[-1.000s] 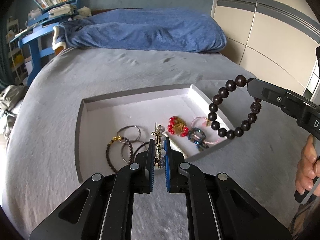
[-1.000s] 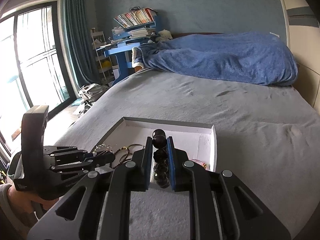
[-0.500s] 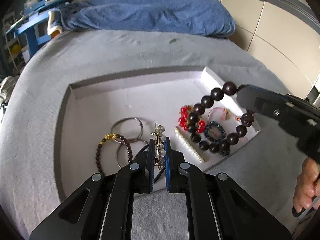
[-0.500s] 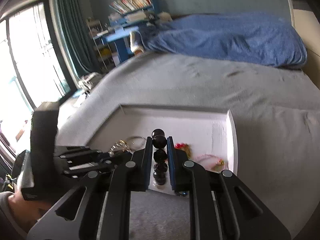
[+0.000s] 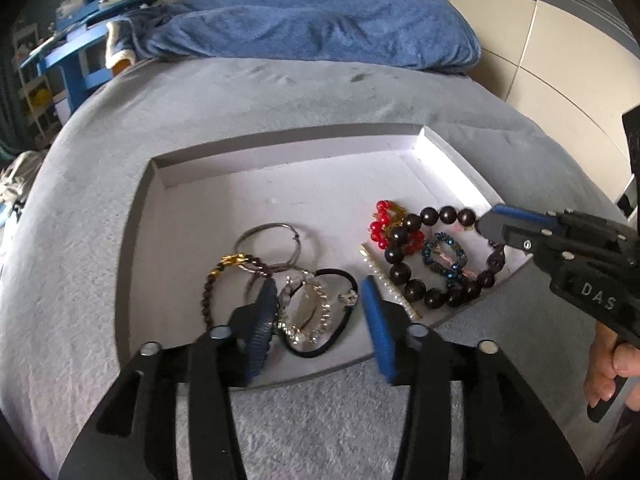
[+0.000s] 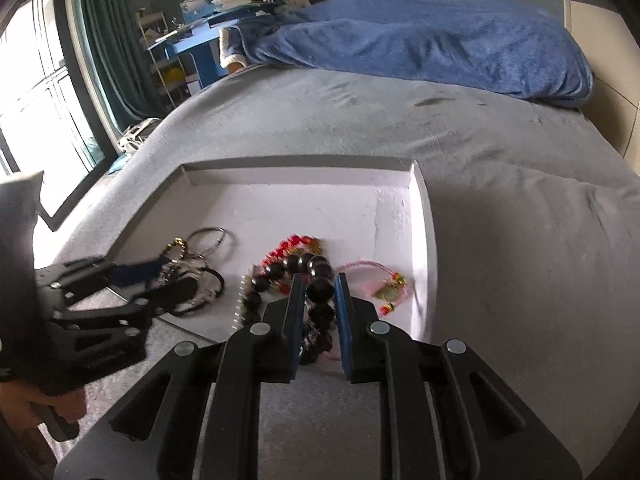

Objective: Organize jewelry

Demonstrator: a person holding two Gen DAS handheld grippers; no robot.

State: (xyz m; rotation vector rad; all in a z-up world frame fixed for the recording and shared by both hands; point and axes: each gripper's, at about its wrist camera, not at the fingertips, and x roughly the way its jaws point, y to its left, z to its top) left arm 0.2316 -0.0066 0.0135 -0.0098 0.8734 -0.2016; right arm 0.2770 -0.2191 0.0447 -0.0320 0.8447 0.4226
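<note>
A shallow white tray lies on the grey bed and holds several jewelry pieces. My left gripper is open over the tray's near edge. A crystal hair tie on a black elastic lies in the tray between its fingers. My right gripper hangs low over the tray's right part, jaws slightly apart around the dark bead bracelet, which rests on the tray over a red bead piece and a blue ring. Whether the pads still grip the beads is unclear.
Silver hoops, a brown bead bracelet, a pearl clip and a pink cord charm lie in the tray. A blue blanket lies at the bed's far end. A blue desk stands left, a wardrobe right.
My left gripper has opened and let the crystal hair tie down into the tray. My right gripper has lowered the dark bead bracelet onto the tray and its jaws have parted a little.
</note>
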